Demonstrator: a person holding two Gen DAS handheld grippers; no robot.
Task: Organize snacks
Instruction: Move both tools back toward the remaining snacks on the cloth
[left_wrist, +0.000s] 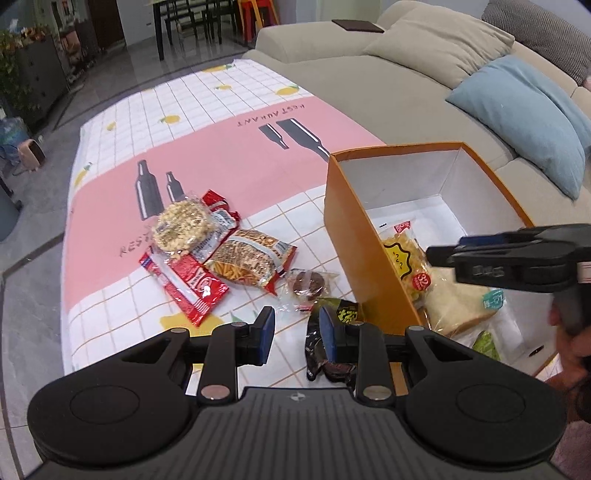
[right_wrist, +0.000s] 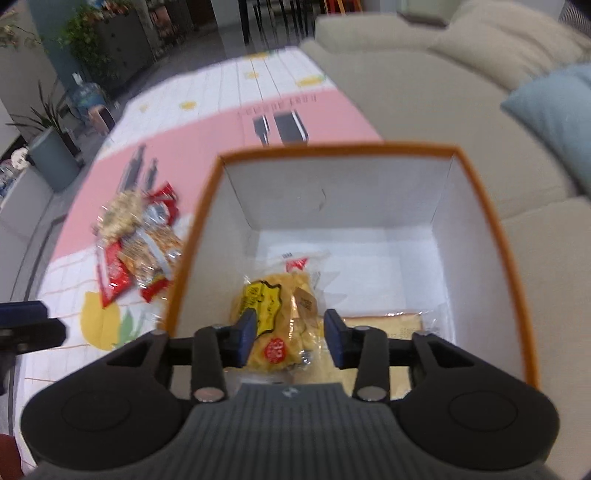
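Observation:
An orange box (left_wrist: 343, 221) with white inside walls stands on the right of the table. In it lie a yellow snack packet (left_wrist: 402, 258), a bagged bread slice (left_wrist: 458, 299) and a green packet (left_wrist: 487, 345). My right gripper (right_wrist: 291, 339) hangs open over the box (right_wrist: 517, 258), its pads either side of the yellow packet (right_wrist: 273, 314) below without pressing it. My left gripper (left_wrist: 295, 332) is open over bare cloth. A dark packet (left_wrist: 332, 347) lies just beside its right finger. Farther left sit a chocolate cookie pack (left_wrist: 306, 284), a stick-snack bag (left_wrist: 251, 262), red packets (left_wrist: 192, 288) and a round noodle cake (left_wrist: 181, 229).
A pink and white checked tablecloth (left_wrist: 229, 147) covers the low table. A beige sofa (left_wrist: 369, 74) with a blue cushion (left_wrist: 524, 118) runs along the far right. The table's left edge drops to a grey tiled floor (left_wrist: 33, 229).

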